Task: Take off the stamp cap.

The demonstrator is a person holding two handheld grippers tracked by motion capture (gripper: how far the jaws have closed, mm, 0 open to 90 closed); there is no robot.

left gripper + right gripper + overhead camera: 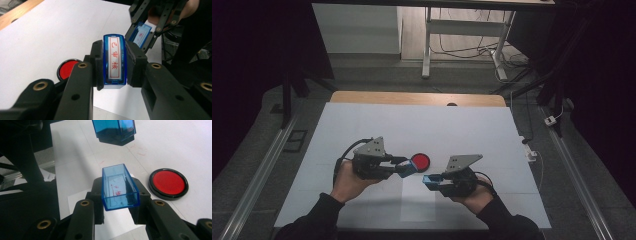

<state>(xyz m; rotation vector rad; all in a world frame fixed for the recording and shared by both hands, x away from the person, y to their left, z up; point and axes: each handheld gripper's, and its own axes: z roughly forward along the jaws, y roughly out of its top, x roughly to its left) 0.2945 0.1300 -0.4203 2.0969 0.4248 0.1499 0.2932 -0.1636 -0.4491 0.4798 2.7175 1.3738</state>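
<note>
Two parts already separated: my left gripper (113,62) pinches the blue stamp (114,61), and my right gripper (120,192) clamps its cap (119,187), held apart above the table. Red ink pad (420,161) open; inking and stamping remain, I'd judge.

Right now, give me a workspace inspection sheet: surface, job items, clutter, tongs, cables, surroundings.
Surface: white table top, wooden edge at the far side; faint red marks on it in the right gripper view.
Job's things: blue stamp, red characters on its face; clear blue cap, separated from the stamp; round red ink pad open on the table.
Clutter: white paper sheet near the front edge.
Tongs: left tongs shut on the stamp; right tongs shut on the cap.
Cables: one black cable trailing from the left tongs.
Surroundings: dark room, desk frame and loose floor wiring beyond.
</note>
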